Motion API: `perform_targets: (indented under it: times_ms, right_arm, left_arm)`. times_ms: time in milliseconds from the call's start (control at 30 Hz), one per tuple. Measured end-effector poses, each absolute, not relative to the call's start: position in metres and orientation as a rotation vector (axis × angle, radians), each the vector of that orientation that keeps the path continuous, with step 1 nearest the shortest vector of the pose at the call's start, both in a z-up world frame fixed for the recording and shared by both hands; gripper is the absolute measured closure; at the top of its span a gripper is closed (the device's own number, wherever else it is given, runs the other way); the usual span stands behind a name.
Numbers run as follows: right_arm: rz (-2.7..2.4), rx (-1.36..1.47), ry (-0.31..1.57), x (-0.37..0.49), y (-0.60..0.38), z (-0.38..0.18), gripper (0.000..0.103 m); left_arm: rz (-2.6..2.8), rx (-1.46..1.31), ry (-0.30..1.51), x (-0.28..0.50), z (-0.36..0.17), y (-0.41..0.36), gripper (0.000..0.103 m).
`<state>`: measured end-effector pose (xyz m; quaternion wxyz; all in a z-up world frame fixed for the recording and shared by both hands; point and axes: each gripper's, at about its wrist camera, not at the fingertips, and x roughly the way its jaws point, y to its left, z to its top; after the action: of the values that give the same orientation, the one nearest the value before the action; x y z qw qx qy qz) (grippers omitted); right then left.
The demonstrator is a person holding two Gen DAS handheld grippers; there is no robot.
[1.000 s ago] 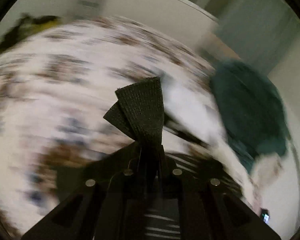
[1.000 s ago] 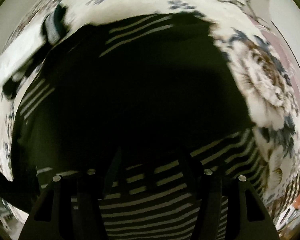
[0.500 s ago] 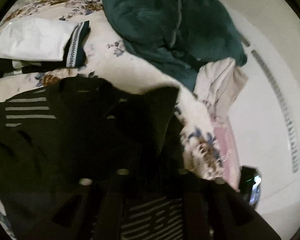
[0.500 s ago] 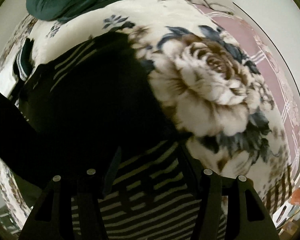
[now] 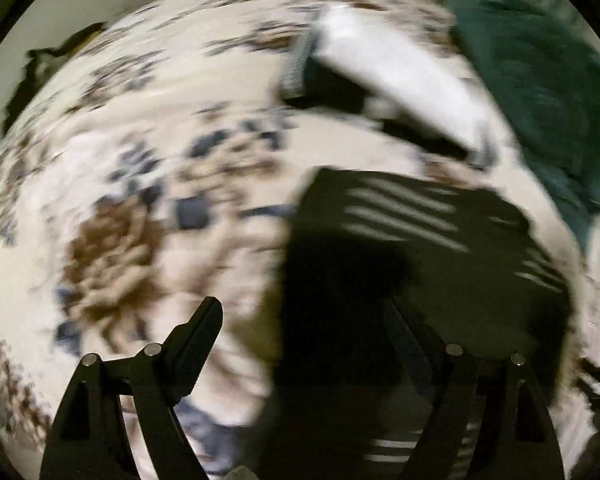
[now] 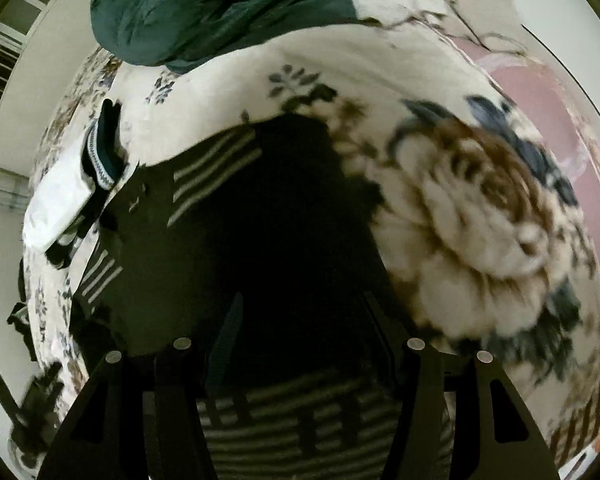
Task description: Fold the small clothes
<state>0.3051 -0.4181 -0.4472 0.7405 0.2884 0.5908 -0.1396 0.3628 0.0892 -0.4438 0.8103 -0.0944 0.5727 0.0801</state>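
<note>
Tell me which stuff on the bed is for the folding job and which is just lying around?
For the job:
- black striped garment, spread on the bed
- left gripper, jaws opening, nothing between them
- right gripper, over the garment

Just lying about:
- dark green jacket
- white folded clothes pile
- floral bedspread

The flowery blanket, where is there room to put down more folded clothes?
Room: the flowered blanket left of the black striped garment; also right of it, around the big brown flower. Crowded: near the folded white stack and green bedding.
</note>
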Motion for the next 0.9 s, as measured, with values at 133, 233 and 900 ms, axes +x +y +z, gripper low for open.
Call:
perform_targets:
  times_ms: [133, 233, 900]
  right_arm:
    - [-0.304, 0.604, 1.298, 0.343, -0.413, -0.454, 0.042]
    - [-0.287, 0.542, 1.319, 0.373, -0.399, -0.466, 0.042]
    - [-0.486, 0.664, 1.404, 0.285, -0.506, -0.485, 0.067]
  left_arm:
    - [0.215, -0.137, 1.241, 0.365, -0.464, 0.092, 0.021]
    - [0.207, -0.102, 1.268, 0.374, -0.478, 0.074, 0.021]
    - [0.265, -0.038, 1.346, 0.365, -0.49, 0.064, 0.021]
